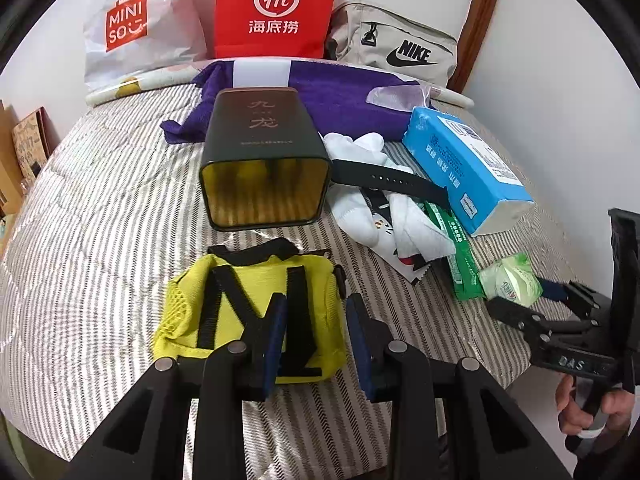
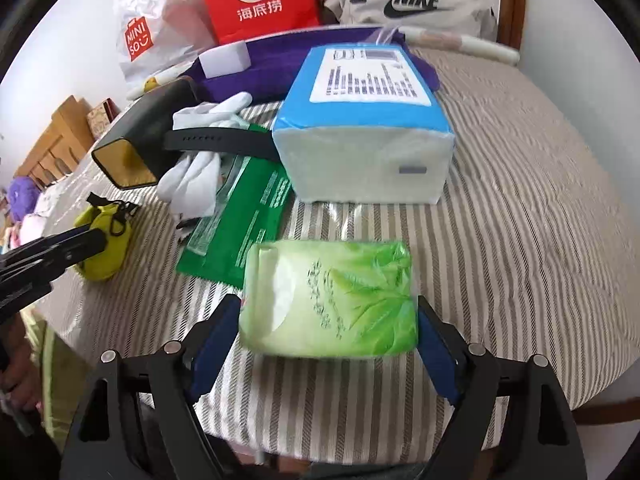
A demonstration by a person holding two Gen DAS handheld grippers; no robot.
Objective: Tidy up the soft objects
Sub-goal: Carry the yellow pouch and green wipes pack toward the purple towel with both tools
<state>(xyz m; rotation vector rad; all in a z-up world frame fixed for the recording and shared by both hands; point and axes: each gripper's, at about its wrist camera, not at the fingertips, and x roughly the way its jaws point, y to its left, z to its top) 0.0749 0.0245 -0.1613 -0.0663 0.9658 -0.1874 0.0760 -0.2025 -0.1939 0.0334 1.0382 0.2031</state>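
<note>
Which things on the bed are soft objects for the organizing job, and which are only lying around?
For the job: green tissue pack, blue tissue pack, white socks, purple towel, yellow pouch.

Lying about: black tin, black watch strap, red paper bag, Nike bag.

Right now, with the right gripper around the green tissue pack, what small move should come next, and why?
Probably close the right gripper on the green tissue pack. The pack lies between its wide-open fingers, and the pads do not seem to press it yet, so it could not be lifted from the striped cover.
</note>
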